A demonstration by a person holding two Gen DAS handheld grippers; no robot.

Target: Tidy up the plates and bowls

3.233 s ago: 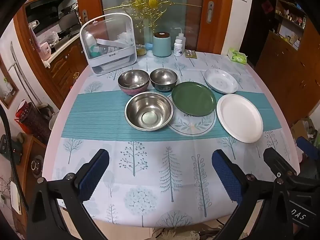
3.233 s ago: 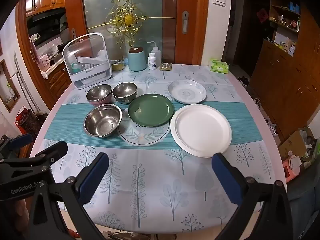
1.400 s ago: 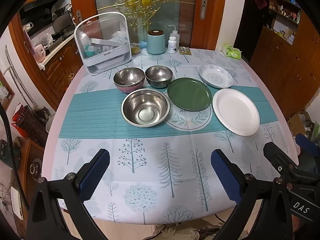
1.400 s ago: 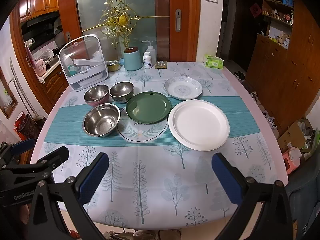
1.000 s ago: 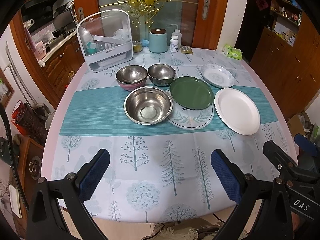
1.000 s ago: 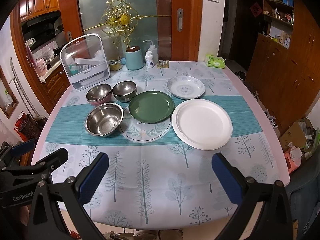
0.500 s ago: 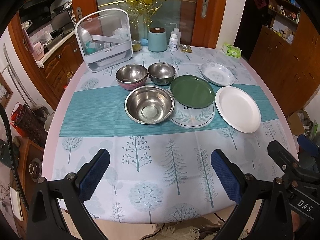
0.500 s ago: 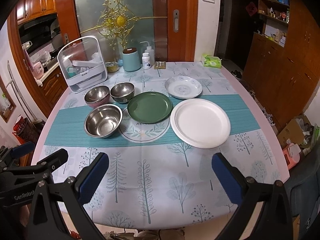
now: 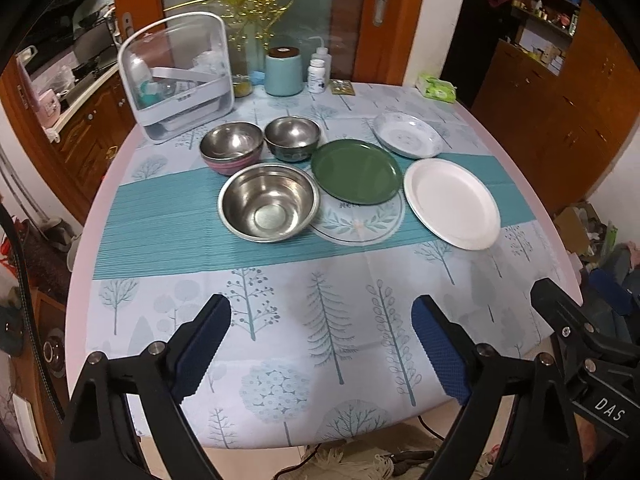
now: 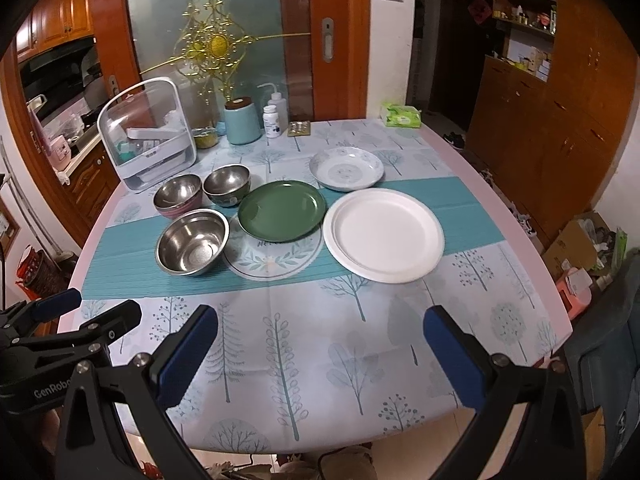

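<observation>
home dining room: clothed table [image 10: 320, 360], wooden cabinets [image 10: 560, 120], kitchen beyond.

Nothing on the table [image 9: 120, 184] moves; only my two views drift. Against a few seconds ago, I see the left gripper [image 9: 320, 348] a little further over the near edge, so the large steel bowl [image 9: 269, 201] and white plate [image 9: 452, 203] sit slightly higher in its view. The right gripper [image 10: 320, 356] sways a touch and settles; its green plate [image 10: 281, 210] barely shifts.

Three steel bowls [image 9: 269, 202], green plate [image 9: 356, 171] and white plate [image 9: 451, 203] beyond spread blue fingers [image 9: 439, 350]
</observation>
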